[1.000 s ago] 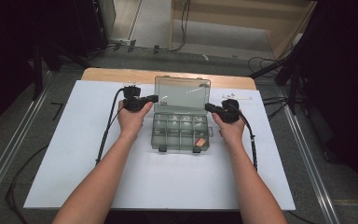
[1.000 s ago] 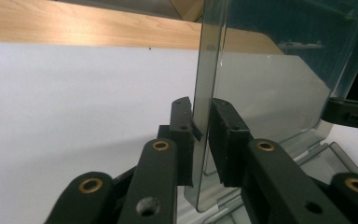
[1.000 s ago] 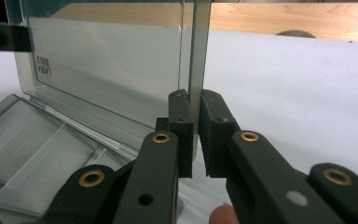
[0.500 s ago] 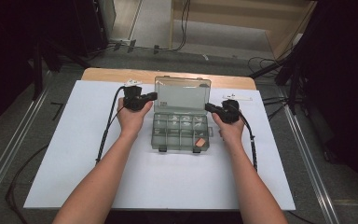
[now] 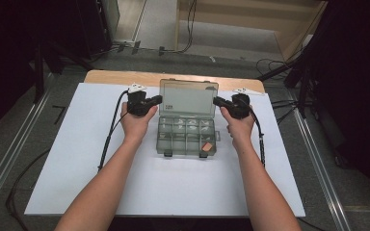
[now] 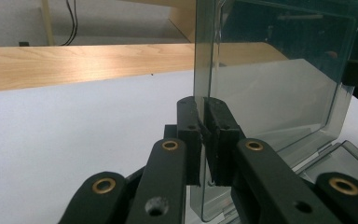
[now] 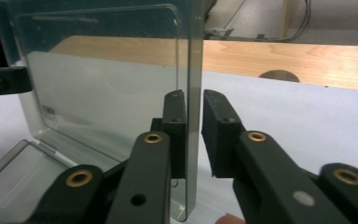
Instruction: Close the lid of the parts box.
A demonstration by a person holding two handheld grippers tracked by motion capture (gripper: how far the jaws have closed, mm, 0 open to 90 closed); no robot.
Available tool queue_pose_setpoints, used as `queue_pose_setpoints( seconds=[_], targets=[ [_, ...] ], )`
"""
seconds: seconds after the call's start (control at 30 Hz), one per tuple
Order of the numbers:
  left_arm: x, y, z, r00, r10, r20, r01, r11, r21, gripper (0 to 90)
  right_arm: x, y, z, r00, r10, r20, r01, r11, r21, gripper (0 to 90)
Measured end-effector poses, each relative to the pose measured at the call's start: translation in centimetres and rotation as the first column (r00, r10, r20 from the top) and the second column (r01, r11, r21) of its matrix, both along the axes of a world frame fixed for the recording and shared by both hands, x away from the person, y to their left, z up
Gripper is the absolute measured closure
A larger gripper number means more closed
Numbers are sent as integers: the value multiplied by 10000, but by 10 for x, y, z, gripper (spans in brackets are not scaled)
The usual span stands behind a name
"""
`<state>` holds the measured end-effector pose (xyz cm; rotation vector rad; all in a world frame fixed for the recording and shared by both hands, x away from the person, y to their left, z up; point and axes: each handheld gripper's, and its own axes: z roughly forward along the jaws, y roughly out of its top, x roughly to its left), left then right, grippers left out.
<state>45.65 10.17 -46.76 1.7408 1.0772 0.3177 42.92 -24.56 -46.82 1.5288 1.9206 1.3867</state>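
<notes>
**Both grippers at the raised lid**

Nothing has visibly shifted since a second ago: hands, grippers and box lie just as they did, lid still upright.

Largest is the white sheet (image 5: pixel 77 163) covering the wooden table (image 5: pixel 125 77), whose bare far edge shows beyond it. Near the sheet's far middle sits the clear compartment box (image 5: pixel 186 137), its smoky lid (image 5: pixel 189 98) standing open and upright at the back. One small orange piece (image 5: pixel 206 146) lies in a front-right compartment; what the other compartments hold is too small to tell.

The person's left hand (image 5: pixel 135 126) and right hand (image 5: pixel 240 127) flank the box. The left gripper (image 6: pixel 204 135) is pinched on the lid's left edge, jaws pressed against the plastic from both sides. The right gripper (image 7: pixel 193 135) straddles the lid's right edge: one jaw lies against the panel, the other stands slightly off it with a slim gap, so it is parted rather than clamped. A black cable (image 5: pixel 110 134) trails from the left gripper across the sheet toward the person.
</notes>
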Motion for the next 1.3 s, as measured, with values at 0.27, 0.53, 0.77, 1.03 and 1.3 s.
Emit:
queue_pose_setpoints(
  seconds=[0.27,0.53,0.77,1.03,1.3],
  targets=[
    [-1,0,0,10000,10,55,-10,10000,-12,853,1,1,-1,10000,-84,16,84,9999,80,828],
    [0,7,2,9984,-396,-413,374,9979,-534,753,-3,1,-1,9996,-21,288,24,9999,-113,834],
    [-2,21,17,9940,-726,-813,617,9896,-1303,692,-6,2,-2,9986,-19,529,32,9997,-239,834],
    [10,29,10,9925,-213,-1206,83,9942,-1075,900,-11,2,-3,9960,33,895,-7,9996,-292,834],
    [27,19,9,9920,-309,-1224,189,9950,-977,900,-16,1,-4,9917,222,1268,-161,9987,-487,833]
  ],
)
